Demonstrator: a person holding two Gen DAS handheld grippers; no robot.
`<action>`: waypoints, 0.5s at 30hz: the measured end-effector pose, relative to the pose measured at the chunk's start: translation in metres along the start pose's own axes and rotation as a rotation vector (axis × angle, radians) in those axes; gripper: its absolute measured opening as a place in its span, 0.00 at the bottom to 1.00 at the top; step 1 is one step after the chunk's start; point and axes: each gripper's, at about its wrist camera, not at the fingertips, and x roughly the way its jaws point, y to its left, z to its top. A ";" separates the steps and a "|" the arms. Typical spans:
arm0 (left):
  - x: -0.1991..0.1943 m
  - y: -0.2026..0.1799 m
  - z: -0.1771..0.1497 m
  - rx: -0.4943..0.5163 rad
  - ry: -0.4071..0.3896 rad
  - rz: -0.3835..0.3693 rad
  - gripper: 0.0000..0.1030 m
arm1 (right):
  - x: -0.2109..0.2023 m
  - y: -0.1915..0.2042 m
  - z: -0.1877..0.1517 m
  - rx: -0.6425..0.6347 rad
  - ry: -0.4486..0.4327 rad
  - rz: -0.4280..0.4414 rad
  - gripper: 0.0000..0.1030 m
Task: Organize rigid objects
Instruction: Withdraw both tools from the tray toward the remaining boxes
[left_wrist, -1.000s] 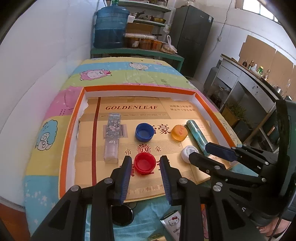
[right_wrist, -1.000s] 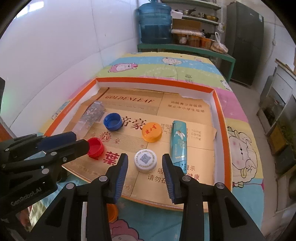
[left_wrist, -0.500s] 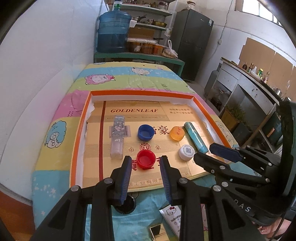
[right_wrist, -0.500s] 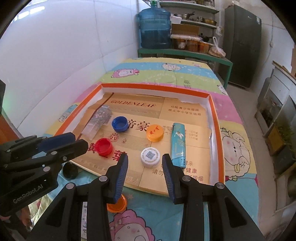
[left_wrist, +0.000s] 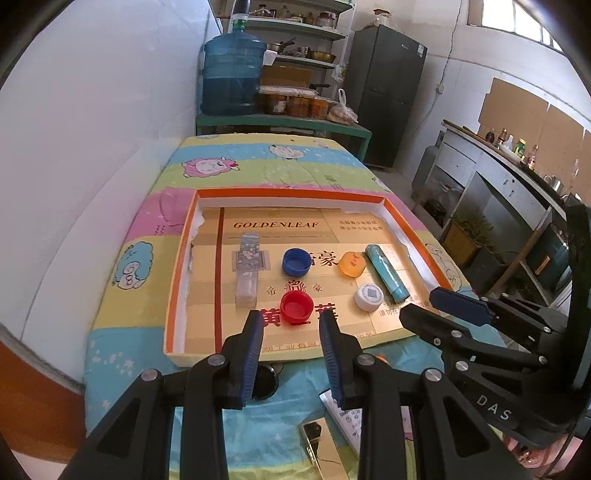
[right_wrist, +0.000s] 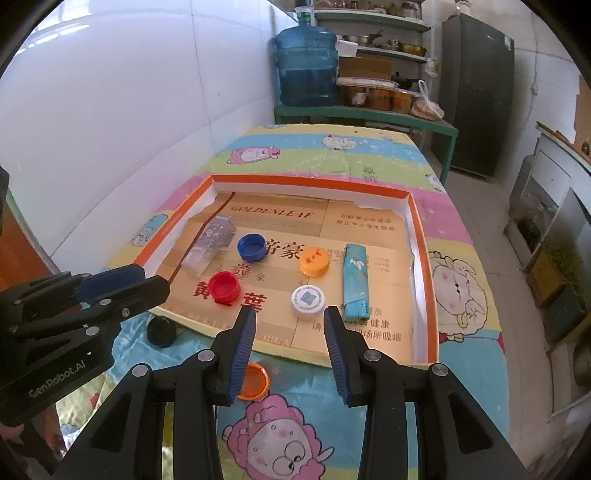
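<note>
While both claws hang over the near edge of the tray w/ nothing in them, the layout is easy to read. Left gripper (left_wrist: 291, 328): jaws partly spread, empty, blue pads bare. Right gripper (right_wrist: 290, 328): same, partly spread, empty.

Straight ahead of the left claw, just past its tips, sits the red cap (left_wrist: 296, 306), open side up, on the cardboard liner inside the orange-rimmed tray (left_wrist: 177, 273). Straight ahead of the right claw is the white cap (right_wrist: 307, 299) w/ a QR sticker, closed side up. Each cap is lined up btwn its own claw's fingers, so left is nearer red, right nearer white.

Farther in: blue cap (left_wrist: 295, 261) behind the red, orange cap (right_wrist: 314, 261) behind the white. At the tray's left lies a clear patterned box (left_wrist: 248, 269), long axis running away from the claws. At the right lies a teal lighter (right_wrist: 354, 282), long axis also roughly front-to-back, just right of the white cap.

Outside the tray, on the cartoon bedsheet (right_wrist: 280, 443) near the claws: a black cap (right_wrist: 161, 331) and another orange cap (right_wrist: 253, 380), the latter partly behind the right claw's left finger. Those two look like what's left to sort; both are below and behind the tips, so prob. a pull-back and dip is needed.
</note>
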 end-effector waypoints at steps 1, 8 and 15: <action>-0.002 0.000 0.000 -0.001 -0.002 0.003 0.31 | -0.002 0.001 -0.001 0.000 -0.001 -0.001 0.38; -0.016 -0.001 -0.004 0.002 -0.015 0.030 0.31 | -0.017 0.007 -0.008 0.002 -0.011 -0.005 0.38; -0.029 -0.001 -0.010 0.006 -0.026 0.051 0.31 | -0.031 0.012 -0.016 0.007 -0.019 -0.012 0.38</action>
